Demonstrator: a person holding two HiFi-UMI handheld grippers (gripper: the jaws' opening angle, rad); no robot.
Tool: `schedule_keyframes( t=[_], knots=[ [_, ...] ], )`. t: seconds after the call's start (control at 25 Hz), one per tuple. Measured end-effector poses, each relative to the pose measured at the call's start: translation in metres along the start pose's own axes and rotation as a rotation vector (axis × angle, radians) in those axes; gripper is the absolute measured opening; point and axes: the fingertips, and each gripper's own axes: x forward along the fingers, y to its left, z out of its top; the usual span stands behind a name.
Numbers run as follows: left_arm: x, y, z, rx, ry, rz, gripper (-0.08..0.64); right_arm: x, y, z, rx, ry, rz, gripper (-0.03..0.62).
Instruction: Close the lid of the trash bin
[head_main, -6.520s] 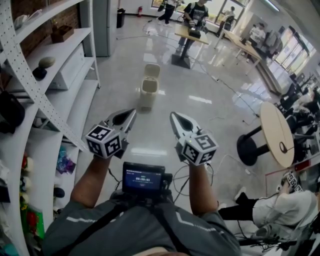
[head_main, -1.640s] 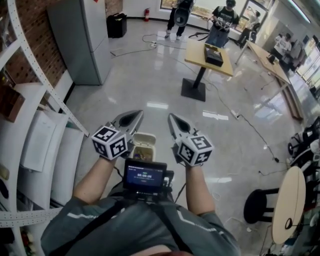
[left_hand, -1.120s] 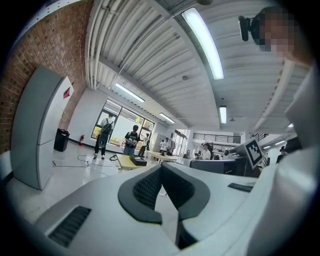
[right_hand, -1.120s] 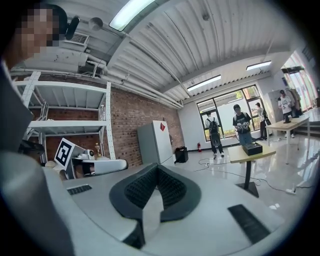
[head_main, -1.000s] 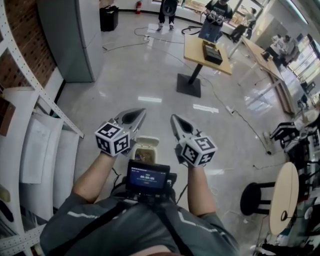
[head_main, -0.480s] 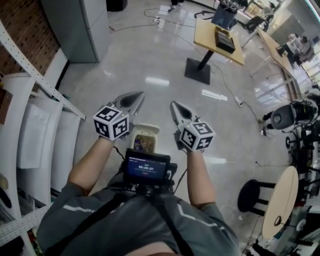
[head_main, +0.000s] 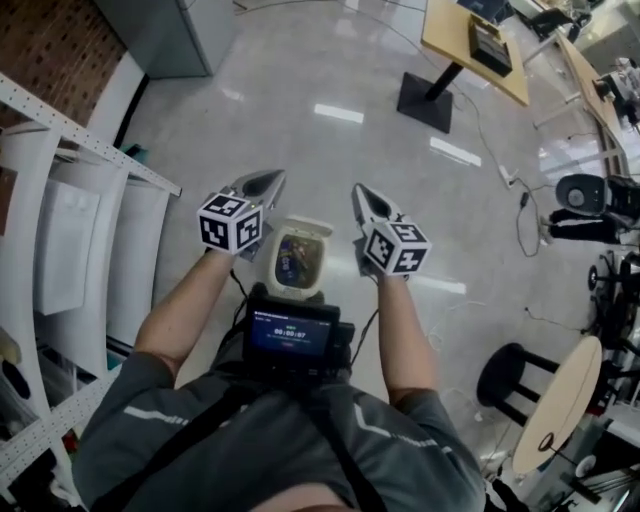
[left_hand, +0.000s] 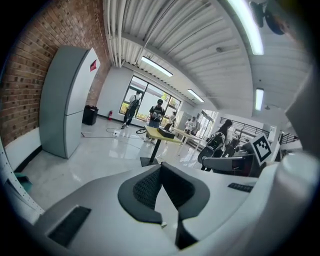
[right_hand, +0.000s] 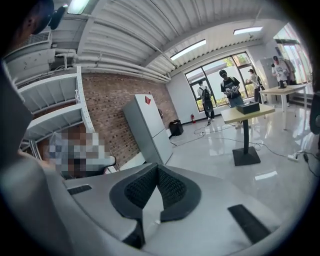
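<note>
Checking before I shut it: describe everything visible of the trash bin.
The trash bin is a cream, plastic-looking bin seen from above, upright on the glossy floor. Its lid is open, showing colourful rubbish inside. In the head view it sits between the left gripper and right gripper; neither appears to touch it.

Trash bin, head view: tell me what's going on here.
A person stands right over the trash bin, holding tongs in each hand. The bin is open, with rubbish visible inside. The left tongs and right tongs hang above it, one at either side, both shut and holding nothing. As far as the head view shows, neither touches the bin, so closing it has not begun.
</note>
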Motion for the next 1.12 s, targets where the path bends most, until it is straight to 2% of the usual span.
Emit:
schedule_keyframes(
  t=[0.12, 0.28, 0.48, 0.68, 0.88, 1.12],
  knots=[
    [0.013, 0.012, -0.028, -0.034, 0.062, 0.005, -0.003, 0.013, -0.005, -0.021, 0.029, 0.031, 0.017, 0.002],
    [0.027, 0.022, -0.055, -0.03, 0.12, 0.004, -0.003, 0.032, -0.012, -0.047, 0.009, 0.076, 0.021, 0.002],
    [0.043, 0.02, -0.104, -0.032, 0.253, -0.058, -0.003, 0.047, -0.025, -0.097, -0.04, 0.191, 0.026, 0.002],
    [0.058, 0.036, -0.151, 0.005, 0.37, 0.022, -0.003, 0.062, -0.038, -0.15, -0.025, 0.292, 0.013, 0.002],
    [0.073, 0.042, -0.183, -0.031, 0.424, 0.018, -0.003, 0.074, -0.042, -0.184, 0.021, 0.322, 0.043, 0.002],
    [0.08, 0.046, -0.215, -0.059, 0.484, 0.01, -0.003, 0.08, -0.054, -0.223, 0.044, 0.409, 0.016, 0.002]
  ],
)
